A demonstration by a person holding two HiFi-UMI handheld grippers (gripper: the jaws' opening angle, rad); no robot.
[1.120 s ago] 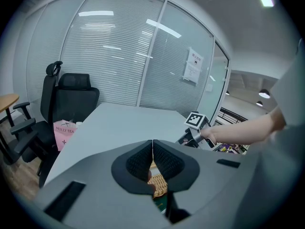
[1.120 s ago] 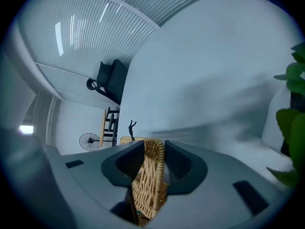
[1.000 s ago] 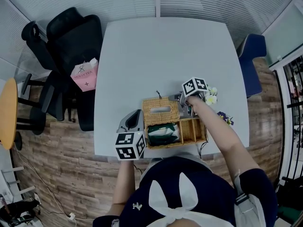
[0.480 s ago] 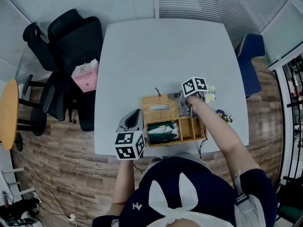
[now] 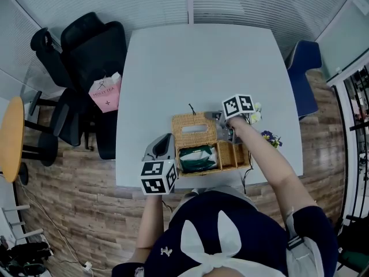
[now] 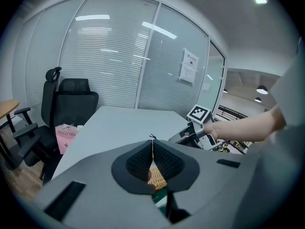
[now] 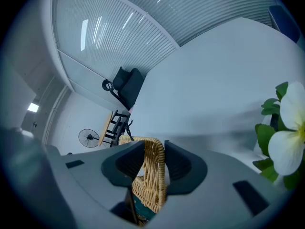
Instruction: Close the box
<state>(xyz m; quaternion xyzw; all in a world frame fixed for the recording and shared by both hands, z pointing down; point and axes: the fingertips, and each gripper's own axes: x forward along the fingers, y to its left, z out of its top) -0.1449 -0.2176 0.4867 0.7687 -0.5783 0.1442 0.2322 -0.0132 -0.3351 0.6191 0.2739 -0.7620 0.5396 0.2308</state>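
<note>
Wicker box (image 5: 228, 157) was noted near the front edge of the table (image 5: 202, 68), lid (image 7: 152, 185) raised. The lid's edge was pinched by the right gripper (image 7: 155, 150). The left gripper (image 6: 152, 146) was seen closed and empty, just beside the box. A slip was judged possible: the lid could be dropped if the weave were lost from the pads.

A pale grey square surface (image 5: 196, 62) stands on a wood-plank floor (image 5: 69, 212). To its left is a black high-backed office chair (image 5: 86, 45), with a pink paper bag (image 5: 105, 92) just beside it. A dark blue chair (image 5: 304, 68) sits at the right. White flowers with green leaves (image 7: 286, 128) rest near the surface's right edge. A white paper notice (image 6: 188, 66) hangs on the glass wall.
</note>
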